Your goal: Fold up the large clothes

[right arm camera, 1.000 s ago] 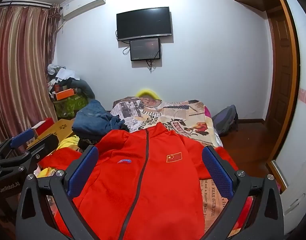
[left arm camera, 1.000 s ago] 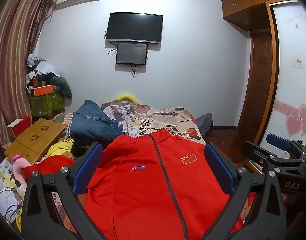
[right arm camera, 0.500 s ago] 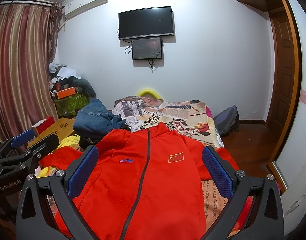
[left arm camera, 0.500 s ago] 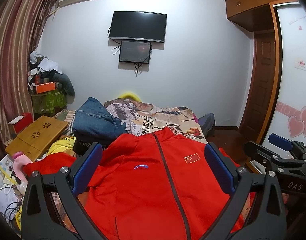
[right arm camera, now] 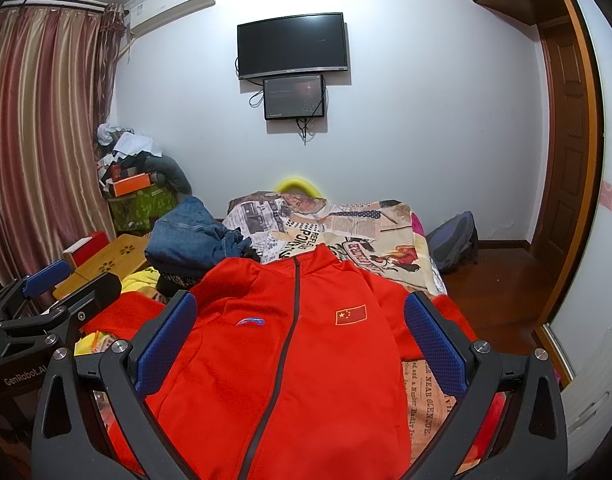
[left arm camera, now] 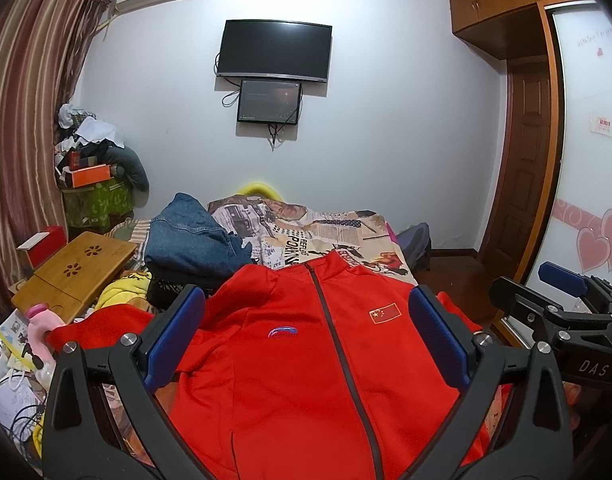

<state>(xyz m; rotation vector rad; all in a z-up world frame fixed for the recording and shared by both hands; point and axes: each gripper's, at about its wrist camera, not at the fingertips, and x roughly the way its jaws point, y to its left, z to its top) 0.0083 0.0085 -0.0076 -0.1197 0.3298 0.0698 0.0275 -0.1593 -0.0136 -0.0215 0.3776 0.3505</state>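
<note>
Both tools, left tool (left arm camera: pixel 306 340) and right tool (right arm camera: pixel 300 336), hover spread wide, holding nothing. Pinch the red jacket (left arm camera: pixel 306 368) at a sleeve first; its right sleeve end seems hidden.

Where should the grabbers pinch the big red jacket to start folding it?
Probably at the sleeves. The red jacket lies flat, front up and zipped, with sleeves spread to both sides. The left gripper and right gripper, both open above it, could each come down from its own side and pinch a sleeve edge where cloth lifts easily.
</note>
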